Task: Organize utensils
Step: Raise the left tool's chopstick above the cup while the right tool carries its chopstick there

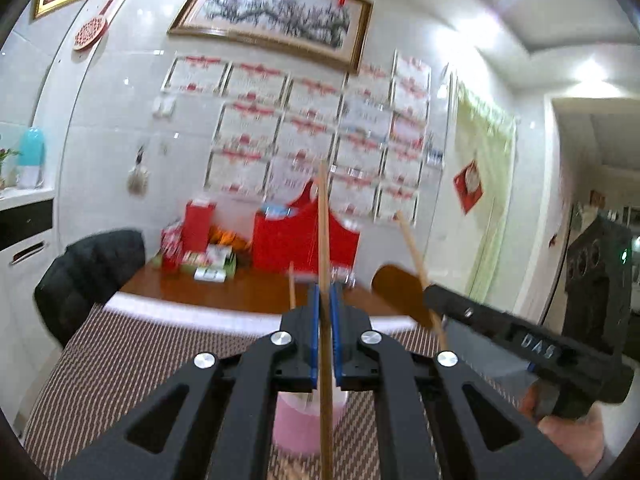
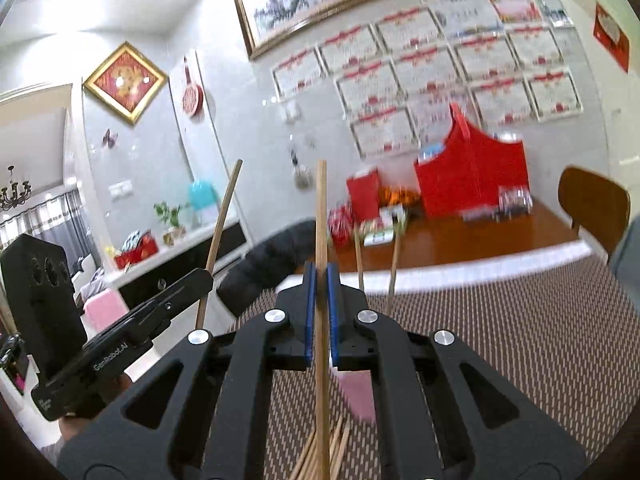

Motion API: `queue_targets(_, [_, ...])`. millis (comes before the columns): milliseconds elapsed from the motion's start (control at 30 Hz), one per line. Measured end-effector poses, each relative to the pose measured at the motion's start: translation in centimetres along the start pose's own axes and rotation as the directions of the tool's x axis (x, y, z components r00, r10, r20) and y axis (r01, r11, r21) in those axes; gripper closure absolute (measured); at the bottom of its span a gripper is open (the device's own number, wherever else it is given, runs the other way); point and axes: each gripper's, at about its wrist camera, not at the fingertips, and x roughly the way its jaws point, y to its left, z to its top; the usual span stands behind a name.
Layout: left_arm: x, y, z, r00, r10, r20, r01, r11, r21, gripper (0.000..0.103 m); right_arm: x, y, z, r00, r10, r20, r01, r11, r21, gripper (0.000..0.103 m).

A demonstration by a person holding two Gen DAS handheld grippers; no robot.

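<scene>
My left gripper (image 1: 325, 294) is shut on a wooden chopstick (image 1: 323, 220) that stands upright between its blue pads. Below it sits a pink cup (image 1: 304, 420), and another chopstick (image 1: 291, 286) pokes up beside the fingers. My right gripper (image 2: 320, 276) is shut on a second upright chopstick (image 2: 321, 216). Under it are the pink cup (image 2: 360, 396) and several loose chopsticks (image 2: 340, 446). Each wrist view shows the other gripper level alongside with its stick: the right gripper (image 1: 434, 298) and the left gripper (image 2: 202, 280).
A brown woven placemat (image 1: 140, 360) covers the near table. Beyond it on the wooden table (image 2: 480, 236) stand a red bag (image 1: 304, 240) and small boxes. A black jacket (image 1: 92, 268) hangs on a chair at the left, and a wooden chair (image 2: 596, 204) stands at the right.
</scene>
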Motion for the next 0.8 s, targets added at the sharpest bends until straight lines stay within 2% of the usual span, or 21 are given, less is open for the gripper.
queue_targets(100, [2.3,0.1,1.7,0.996,-0.042,0.078,0.042,0.999,0.002,0.098,1.6,-0.3,1.6,0.999,-0.011,0.045,0.01,1.0,0.01,0.097])
queue_targets(267, [6.7,0.3,2.2,0.989,-0.073,0.132,0.073,0.997,0.003,0.098,4.7,-1.6,3.3,0.995,-0.023,0.096,0.019,0.999,0.044,0.097])
queue_targets(467, [10.9,1.5,-0.1,0.991,-0.074,0.115,0.079,0.996,-0.045,0.098,8.2,-2.5,3.4,0.994,-0.028,0.108,0.022,0.998,0.053,0.097])
queue_targets(800, [14.1,4.0,-3.6,0.997,-0.044,0.068,0.049,0.996,-0.068,0.098,10.9,-3.8,1.3,0.995,-0.038,0.088,0.032,0.998,0.061,0.097])
